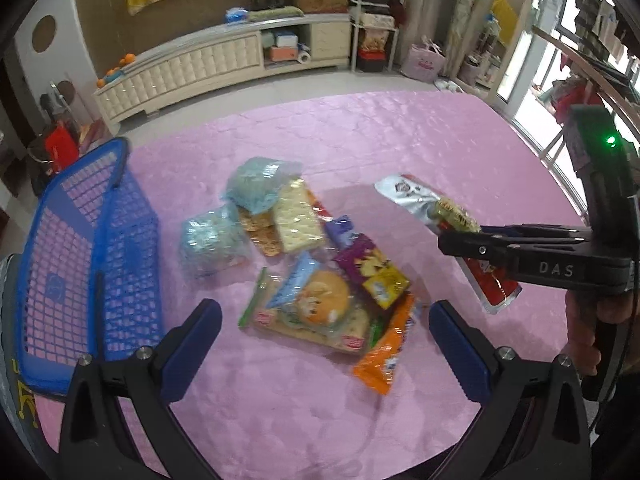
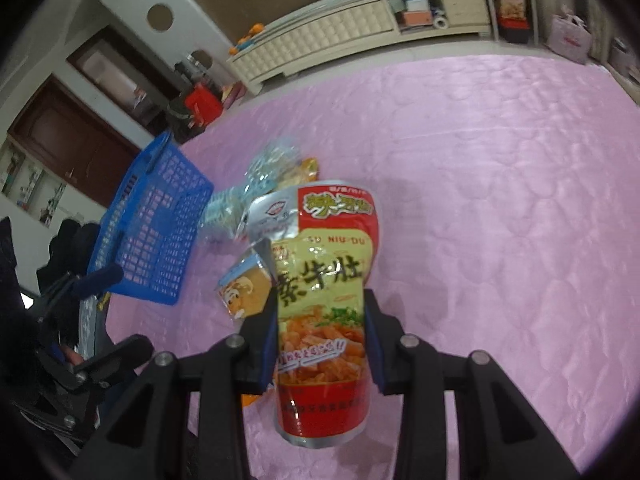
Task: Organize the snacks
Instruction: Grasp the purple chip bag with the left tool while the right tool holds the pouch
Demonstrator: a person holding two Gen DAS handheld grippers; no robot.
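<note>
The right gripper [image 2: 320, 344] pinches a red and yellow snack pouch [image 2: 324, 304] by its sides, held clear of the pink counter [image 2: 500, 200]; the left gripper [image 1: 325, 320] hangs spread and empty over the snack pile [image 1: 304, 264]; a blue basket [image 1: 92, 264] lies at the pile's left

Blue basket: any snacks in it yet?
Looks empty: the blue basket shows only bare mesh, though its near corner is hidden; snacks lie piled on the pink cloth.
</note>
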